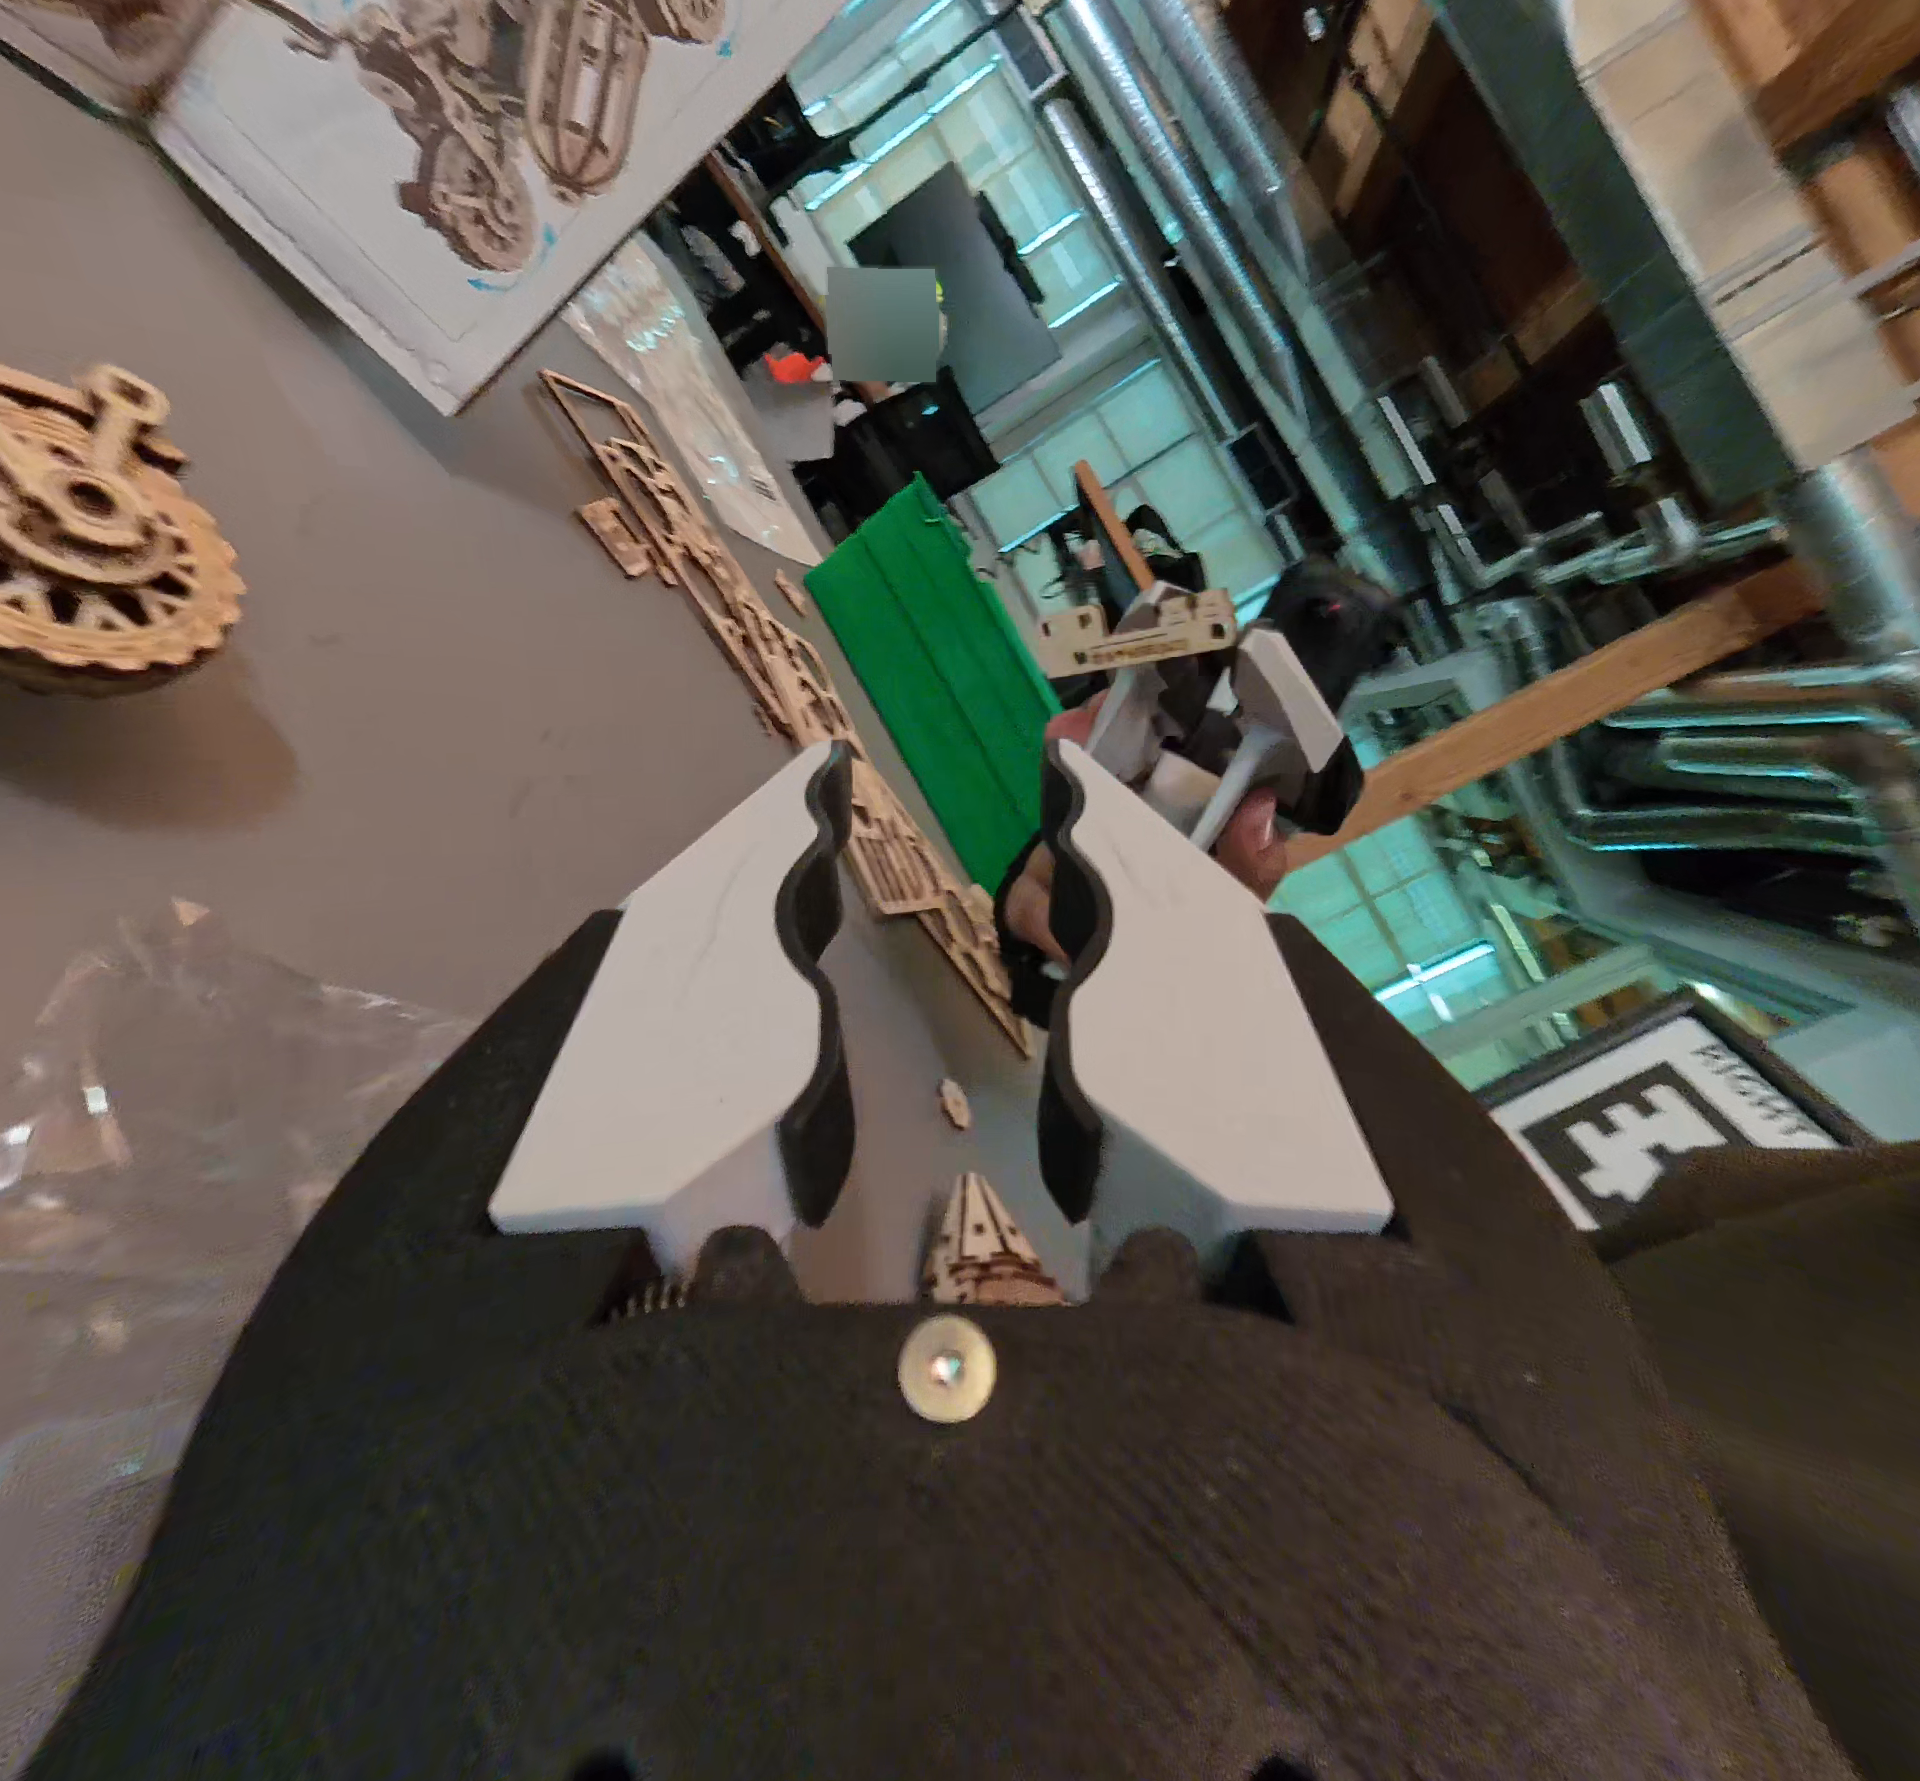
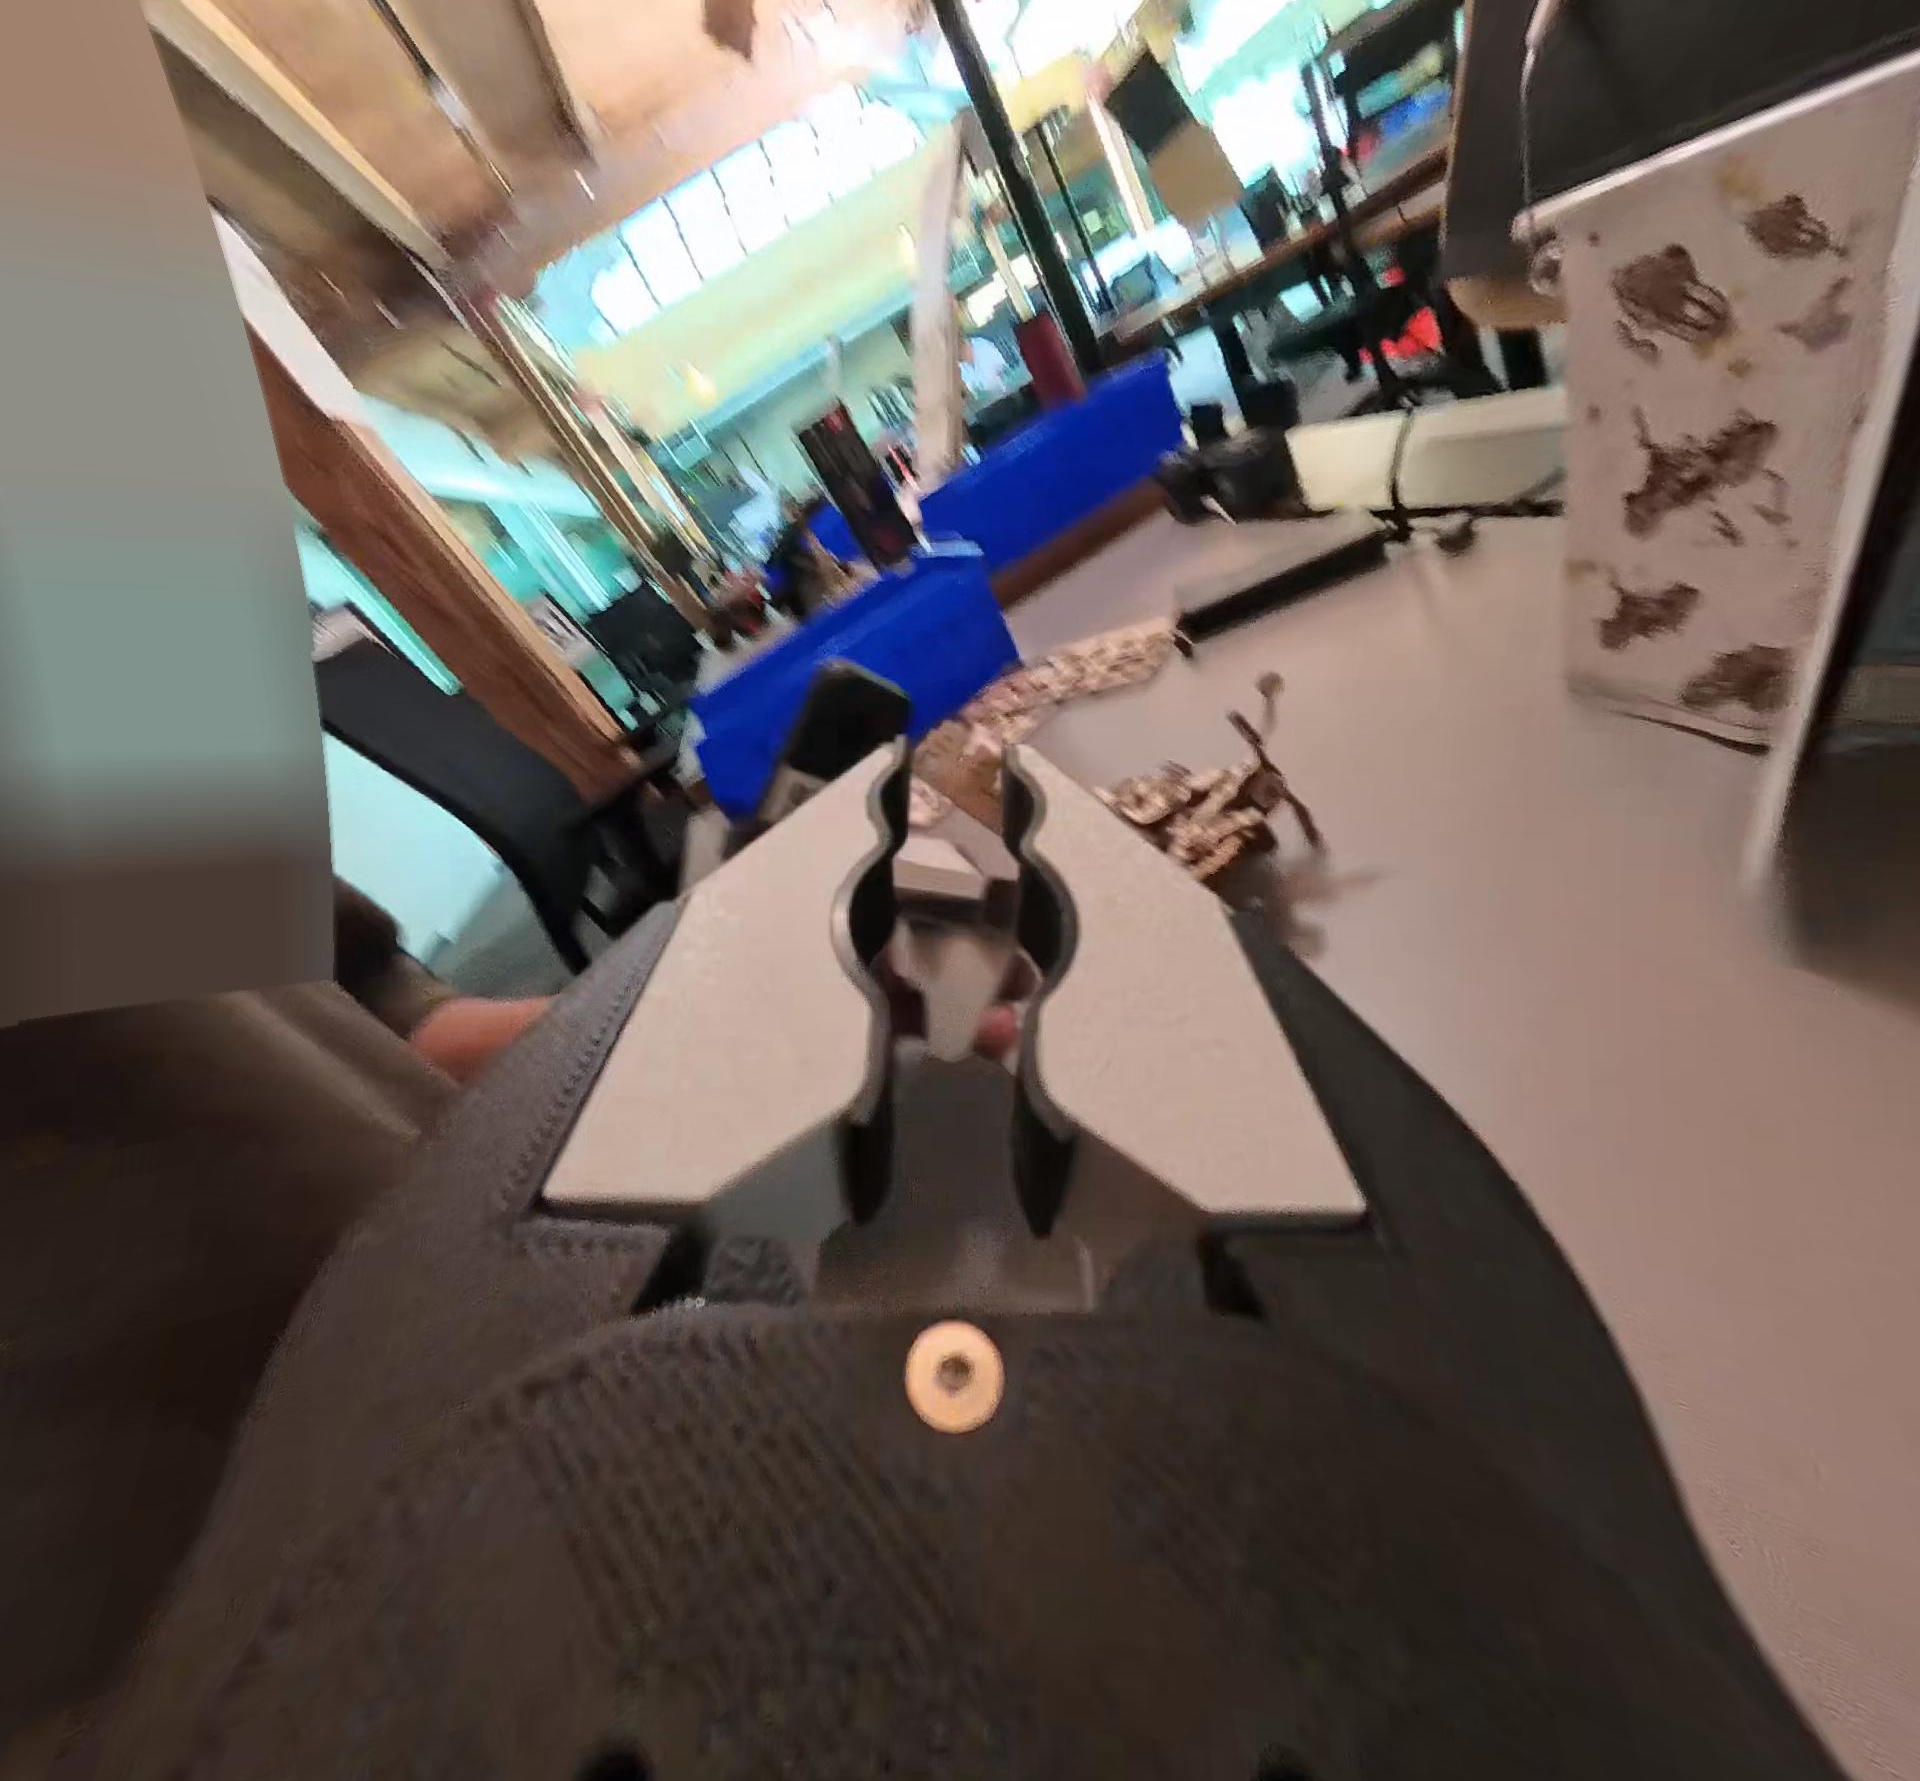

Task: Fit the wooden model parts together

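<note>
Left gripper [image 1: 945, 775] released, empty. Right gripper [image 1: 1195, 630], centre-right, grasps a flat pale wooden slotted strip [image 1: 1138, 638]; its own view blurred, strip hidden.

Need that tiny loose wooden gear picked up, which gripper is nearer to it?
Left. The left gripper hangs right over the tiny gear; the right gripper is farther off, past the table edge.

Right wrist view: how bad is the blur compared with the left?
Right wrist view: heavy motion smear, wooden parts on the table unreadable, own claw fairly sharp. Left wrist view: sharper, gear assembly crisp with a soft shadow, edges bowed by the wide-angle lens.
</note>
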Demonstrator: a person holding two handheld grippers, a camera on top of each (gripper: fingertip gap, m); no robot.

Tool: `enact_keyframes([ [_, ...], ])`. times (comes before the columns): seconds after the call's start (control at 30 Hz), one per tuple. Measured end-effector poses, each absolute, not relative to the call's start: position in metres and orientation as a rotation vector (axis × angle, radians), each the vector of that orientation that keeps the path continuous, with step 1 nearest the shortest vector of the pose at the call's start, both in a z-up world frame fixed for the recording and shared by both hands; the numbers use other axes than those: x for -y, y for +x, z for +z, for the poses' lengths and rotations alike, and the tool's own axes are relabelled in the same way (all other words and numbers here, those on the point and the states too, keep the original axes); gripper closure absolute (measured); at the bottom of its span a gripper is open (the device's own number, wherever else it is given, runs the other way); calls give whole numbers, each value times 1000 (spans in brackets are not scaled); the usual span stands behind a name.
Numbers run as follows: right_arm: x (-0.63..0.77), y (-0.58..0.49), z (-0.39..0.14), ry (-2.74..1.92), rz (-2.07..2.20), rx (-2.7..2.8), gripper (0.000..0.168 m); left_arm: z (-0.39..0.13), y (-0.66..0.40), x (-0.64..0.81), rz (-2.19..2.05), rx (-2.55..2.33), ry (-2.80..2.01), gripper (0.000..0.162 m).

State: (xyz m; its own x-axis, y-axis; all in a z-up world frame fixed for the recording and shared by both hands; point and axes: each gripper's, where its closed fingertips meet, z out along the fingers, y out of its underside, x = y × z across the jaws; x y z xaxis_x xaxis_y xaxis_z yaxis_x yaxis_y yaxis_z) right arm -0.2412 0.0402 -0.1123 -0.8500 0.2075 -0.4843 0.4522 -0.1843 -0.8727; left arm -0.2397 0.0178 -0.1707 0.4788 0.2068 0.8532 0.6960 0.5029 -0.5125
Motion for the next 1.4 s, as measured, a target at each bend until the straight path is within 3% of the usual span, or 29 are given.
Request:
enact_keyframes([
  [0.27,-61,-220,-75,776,-2222,-1175,153,-144,-215,-38,-618,915,-920,127],
  [0.67,-40,-197,-74,708,-2123,-1130,153,-121,-197,-46,-844,840,-733,126],
  [0.73,-36,-192,-74,686,-2080,-1118,153,-119,-199,-41,-858,833,-696,128],
  [0.9,-32,-190,-80,689,-2037,-1143,153,-113,-198,-35,-850,800,-676,154],
  [1.4,-45,-205,-93,774,-2037,-1205,154,-117,-207,-27,-712,819,-726,162],
])
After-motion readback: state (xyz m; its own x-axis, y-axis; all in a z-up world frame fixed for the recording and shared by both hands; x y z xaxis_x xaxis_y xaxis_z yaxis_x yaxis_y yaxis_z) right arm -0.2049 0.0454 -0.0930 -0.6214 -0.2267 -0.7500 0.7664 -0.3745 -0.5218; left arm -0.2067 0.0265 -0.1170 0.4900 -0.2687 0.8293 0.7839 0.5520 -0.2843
